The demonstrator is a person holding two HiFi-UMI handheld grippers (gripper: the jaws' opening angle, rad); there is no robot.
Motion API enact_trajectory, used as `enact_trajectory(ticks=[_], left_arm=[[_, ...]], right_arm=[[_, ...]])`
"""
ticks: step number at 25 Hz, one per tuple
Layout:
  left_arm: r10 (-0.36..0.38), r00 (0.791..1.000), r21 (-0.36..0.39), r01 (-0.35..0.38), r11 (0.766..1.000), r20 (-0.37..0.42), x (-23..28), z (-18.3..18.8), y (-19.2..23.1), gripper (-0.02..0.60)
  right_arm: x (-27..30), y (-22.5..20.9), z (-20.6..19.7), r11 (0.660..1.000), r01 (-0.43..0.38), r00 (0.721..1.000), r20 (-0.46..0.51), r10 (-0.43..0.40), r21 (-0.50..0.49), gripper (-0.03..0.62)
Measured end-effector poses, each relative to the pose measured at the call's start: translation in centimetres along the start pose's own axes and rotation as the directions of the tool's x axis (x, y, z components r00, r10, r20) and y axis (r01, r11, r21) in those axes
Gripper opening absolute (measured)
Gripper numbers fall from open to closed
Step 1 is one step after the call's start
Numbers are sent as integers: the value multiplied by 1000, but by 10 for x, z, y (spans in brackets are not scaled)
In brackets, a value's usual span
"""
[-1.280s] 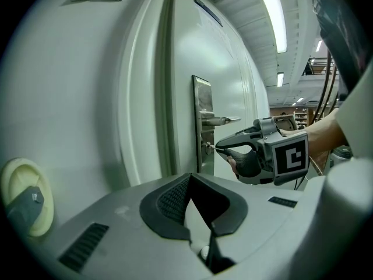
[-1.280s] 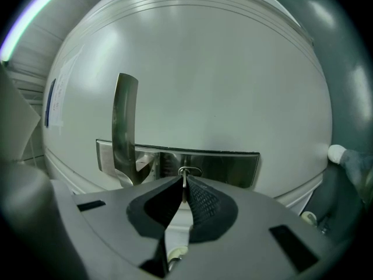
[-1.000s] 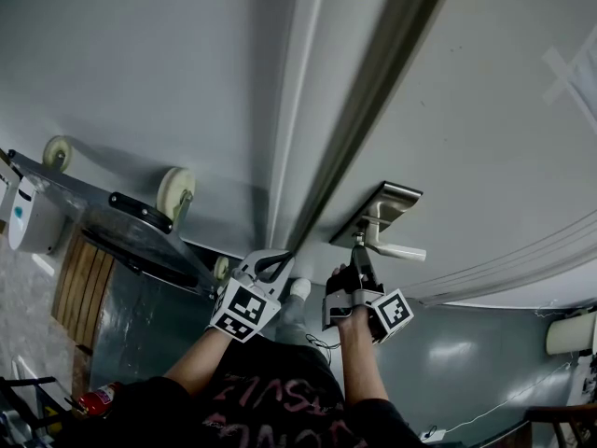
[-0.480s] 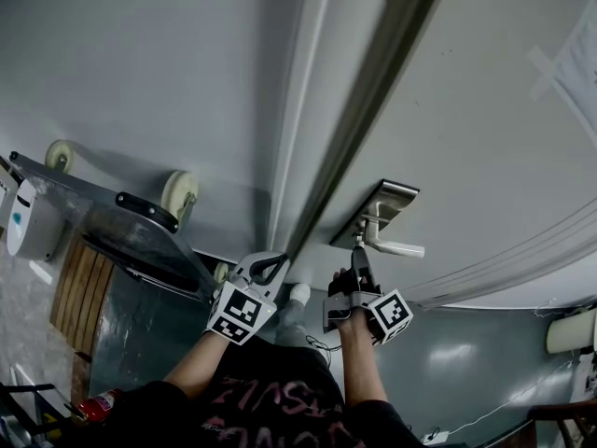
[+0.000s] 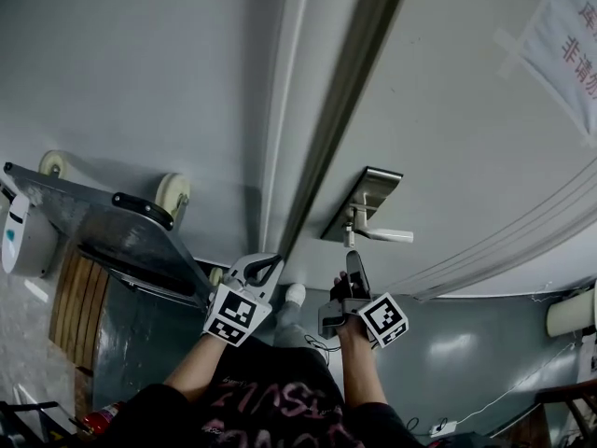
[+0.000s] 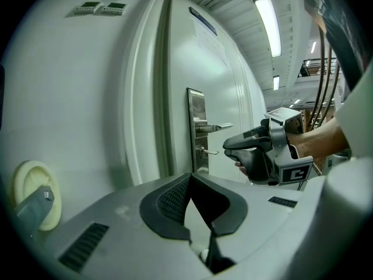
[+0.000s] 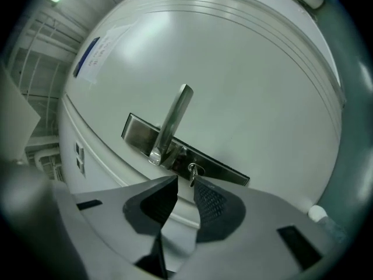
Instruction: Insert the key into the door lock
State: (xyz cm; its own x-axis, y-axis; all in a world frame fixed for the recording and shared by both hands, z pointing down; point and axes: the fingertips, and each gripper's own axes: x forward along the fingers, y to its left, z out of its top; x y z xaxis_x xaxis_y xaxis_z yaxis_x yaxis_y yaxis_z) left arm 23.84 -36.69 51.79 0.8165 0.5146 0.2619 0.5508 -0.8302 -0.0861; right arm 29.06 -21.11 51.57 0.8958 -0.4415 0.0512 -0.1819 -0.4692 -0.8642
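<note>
Key [image 7: 192,171] is in the lock. It sticks out of the keyhole on the steel lock plate [image 7: 224,169], right by the base of the lever handle [image 7: 175,116].

Your right gripper [image 7: 185,182] is lined up straight at it. The jaws stand a narrow gap apart with nothing clamped between the pads. The key's head sits right at the far end of that gap, just off the tips. From the left gripper view the tips are very near the key, but I can't say they actually touch it. You're holding the gripper tilted, so in its own view the plate and handle run on a diagonal.

Your left gripper [image 6: 189,178] is closed up, pads meeting at the tips and nothing in them. In the head view it hangs just beside the right one, on its left, roughly in front of the door frame [image 5: 280,138] and well off the lock.

Further out, the lock plate is on a pale door [image 7: 245,69], close to its edge, with the handle pointing away from the frame. A paper notice [image 5: 564,35] with red print is taped higher up on the door. To the left of the frame a cart [image 5: 126,241] leans against the wall, and one of its pale wheels [image 6: 35,188] shows up close in the left gripper view.
</note>
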Motion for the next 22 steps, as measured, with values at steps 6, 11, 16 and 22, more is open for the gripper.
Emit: enact_trajectory(ticks=[6,11,16,22], left_arm=[[-23,1000,2,23,1000,15,1,7,-7,12],[-48,999,9,47,999,25,3,14,-18,12],[-55,998,0,55,998,40,3,21,-21,12],[-45,998,1,45,999,50,2,27,-21,12]], right_arm=[[-16,9,2,981,40,999,-20,-45,-192,93],[-28,12,5,945,60,997,-29,-73,-322,77],[-37,16,6,895,75,995,-29,-98,-439,71],[-40,21,6,834,72,993,-36,-109,-547,64]])
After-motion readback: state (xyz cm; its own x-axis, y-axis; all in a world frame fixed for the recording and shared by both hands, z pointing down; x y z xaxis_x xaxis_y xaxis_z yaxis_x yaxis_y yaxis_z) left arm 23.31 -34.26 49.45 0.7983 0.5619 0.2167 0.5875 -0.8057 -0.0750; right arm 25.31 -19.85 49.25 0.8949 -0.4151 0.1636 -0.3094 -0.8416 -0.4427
